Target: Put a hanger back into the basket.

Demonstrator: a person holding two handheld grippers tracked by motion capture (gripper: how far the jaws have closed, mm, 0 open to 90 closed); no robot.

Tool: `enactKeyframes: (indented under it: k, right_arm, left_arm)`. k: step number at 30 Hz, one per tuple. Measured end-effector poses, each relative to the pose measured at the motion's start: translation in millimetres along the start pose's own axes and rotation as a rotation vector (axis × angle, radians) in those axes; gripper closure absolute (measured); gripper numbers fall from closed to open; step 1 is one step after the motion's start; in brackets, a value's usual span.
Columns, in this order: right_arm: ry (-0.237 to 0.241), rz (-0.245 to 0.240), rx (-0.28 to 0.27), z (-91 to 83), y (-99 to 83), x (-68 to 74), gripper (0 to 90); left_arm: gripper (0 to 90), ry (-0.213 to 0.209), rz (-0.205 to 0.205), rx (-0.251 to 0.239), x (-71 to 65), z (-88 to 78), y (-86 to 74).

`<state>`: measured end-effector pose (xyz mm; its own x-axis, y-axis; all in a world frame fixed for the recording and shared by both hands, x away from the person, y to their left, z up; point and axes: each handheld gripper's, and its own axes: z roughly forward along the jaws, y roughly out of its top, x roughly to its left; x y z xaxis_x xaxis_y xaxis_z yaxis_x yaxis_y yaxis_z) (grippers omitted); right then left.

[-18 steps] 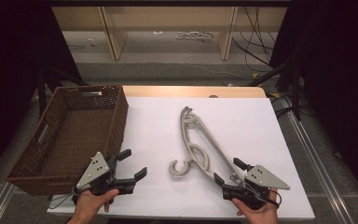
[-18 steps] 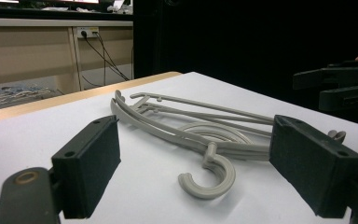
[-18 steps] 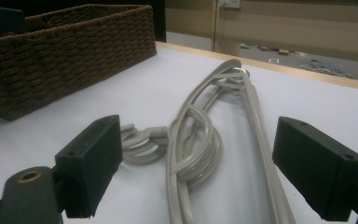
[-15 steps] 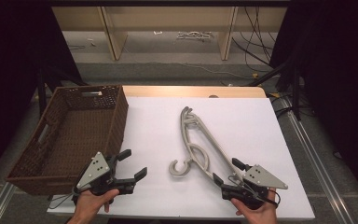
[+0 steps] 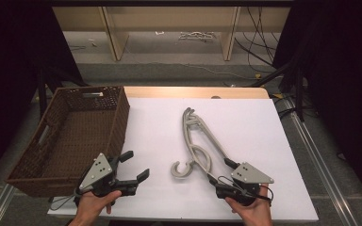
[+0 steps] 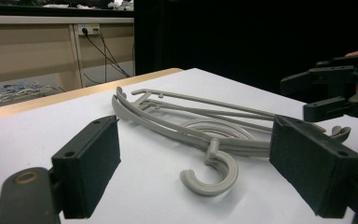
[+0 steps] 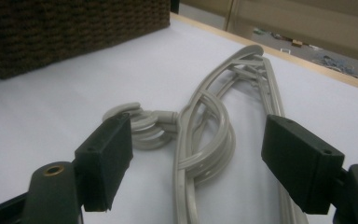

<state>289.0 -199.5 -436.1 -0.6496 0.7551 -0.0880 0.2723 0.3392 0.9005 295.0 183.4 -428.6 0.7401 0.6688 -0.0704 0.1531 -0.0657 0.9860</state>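
Two grey hangers (image 5: 195,146) lie stacked on the white tabletop (image 5: 254,122), near its middle, their hooks curling toward the front edge and their arms running back toward the far edge. In the right gripper view two hooks show, one on top of the other. One brown wicker basket (image 5: 70,136) stands at the left edge, its near corner close to the front left corner of the tabletop.

Two grippers are held by two hands at the front edge. The left gripper (image 5: 134,167) sits just beside the basket's front corner, its jaws wide apart with nothing between them, aimed toward the hangers. The right gripper (image 5: 221,172) sits near the front right, its jaws apart on either side of the hangers' near end, the pads not pressing on the plastic
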Motion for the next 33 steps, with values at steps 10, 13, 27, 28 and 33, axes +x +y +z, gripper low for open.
enactKeyframes:
  k: [10, 13, 27, 28, 33]
  right_arm:
    - [-0.018, -0.131, 0.213, 36.0, 10.8, 4.0, 32.4]
    - [-0.011, -0.145, 0.276, 42.4, 11.4, 2.9, 35.3]
    - [0.053, -0.119, 0.476, 58.3, 2.9, -1.2, 52.6]
    - [0.053, -0.111, 0.477, 59.3, 2.9, -0.9, 53.9]
    - [0.066, -0.088, 0.506, 62.6, 2.6, -2.6, 59.7]
  left_arm:
    - [16.2, -0.005, -0.007, 0.002, -0.7, 0.2, -0.2]
    - [16.3, -0.006, -0.005, 0.002, -0.7, -0.2, -0.1]
    - [16.9, -0.015, 0.000, 0.011, -0.7, 1.3, -0.5]
    - [16.9, -0.016, -0.002, 0.011, -0.8, 1.1, -0.5]
    - [17.3, -0.016, -0.009, 0.014, -1.5, 1.4, -0.9]
